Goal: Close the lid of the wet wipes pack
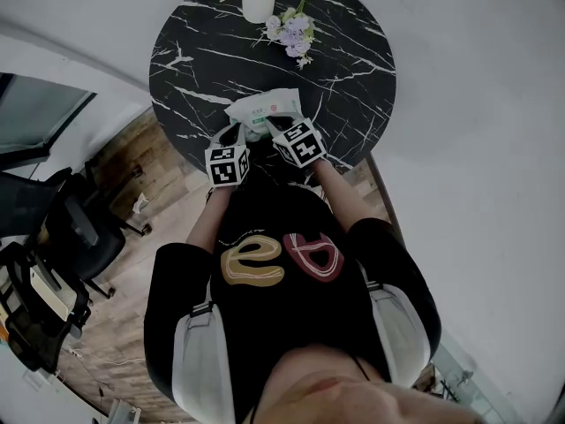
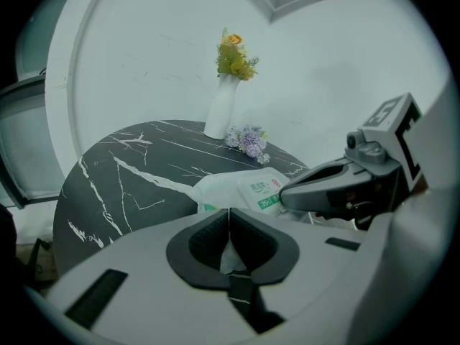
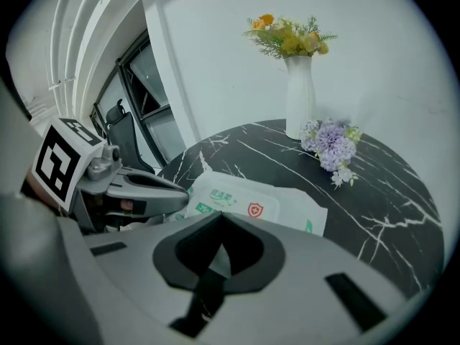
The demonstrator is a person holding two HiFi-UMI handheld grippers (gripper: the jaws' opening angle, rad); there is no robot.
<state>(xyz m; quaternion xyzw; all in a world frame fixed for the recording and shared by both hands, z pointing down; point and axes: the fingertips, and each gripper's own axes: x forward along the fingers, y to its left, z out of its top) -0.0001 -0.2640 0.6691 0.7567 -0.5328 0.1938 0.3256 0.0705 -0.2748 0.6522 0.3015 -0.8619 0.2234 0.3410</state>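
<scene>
Pack lies under both hand-held grippers.

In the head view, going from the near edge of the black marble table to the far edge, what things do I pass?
wet wipes pack → purple flower bunch → white vase

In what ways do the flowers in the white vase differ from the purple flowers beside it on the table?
Colour: the vase flowers are yellow and orange with green sprigs; the purple flowers are lilac and white.
Pose: the vase flowers stand upright in the white vase; the purple flowers lie on the black marble table.
Both are small bunches on the table's far half.
</scene>
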